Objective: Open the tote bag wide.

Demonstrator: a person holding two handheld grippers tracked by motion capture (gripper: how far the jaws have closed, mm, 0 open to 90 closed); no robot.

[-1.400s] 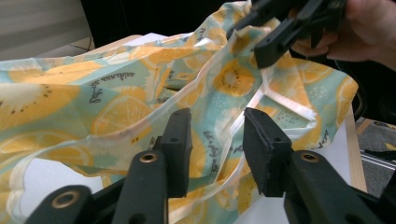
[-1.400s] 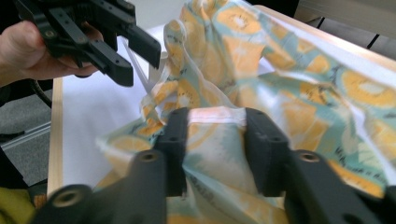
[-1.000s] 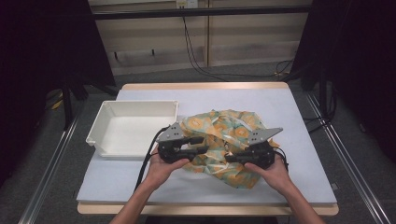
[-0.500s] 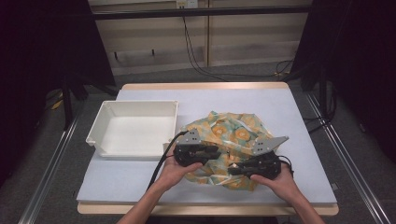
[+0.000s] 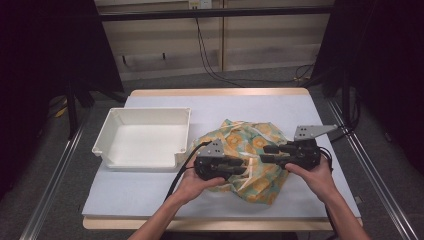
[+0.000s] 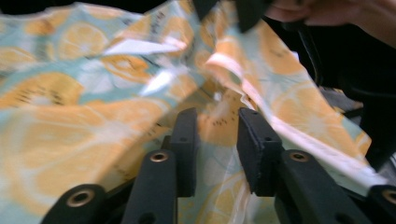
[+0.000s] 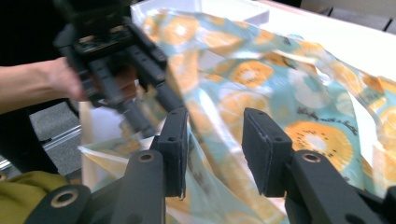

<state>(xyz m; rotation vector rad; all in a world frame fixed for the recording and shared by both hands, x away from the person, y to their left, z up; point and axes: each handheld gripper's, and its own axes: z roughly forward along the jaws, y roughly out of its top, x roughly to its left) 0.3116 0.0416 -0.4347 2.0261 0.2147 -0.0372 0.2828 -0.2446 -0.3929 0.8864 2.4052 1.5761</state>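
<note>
A crumpled cloth printed with orange fruit slices on a pale teal ground is seen on the right half of the desk, toward its near edge, with a white hem strip running along one fold. To its left, just beside it, a white rectangular tray is set on the desk's pale cover. The left hand-held gripper is held level at the near left part of the cloth, its jaws pointed to the right across the fabric. In the left gripper view, the left hand-held gripper's jaws are seen parted by a moderate gap; they have just been opening, and cloth is seen lying in and beyond the gap, though no pad is shown pressing on it. The right hand-held gripper is held at the right side of the cloth, slightly farther away, its jaws pointed left toward the other one, and the two are seen near each other above the middle of the cloth. In the right gripper view, its jaws are also seen partly apart, having just been opening; a fold of cloth is draped against the inner face of the left jaw and passes through the gap, while the other pad is left clear of it. A black cable is trailed from the left hand-held gripper along the forearm.
</note>
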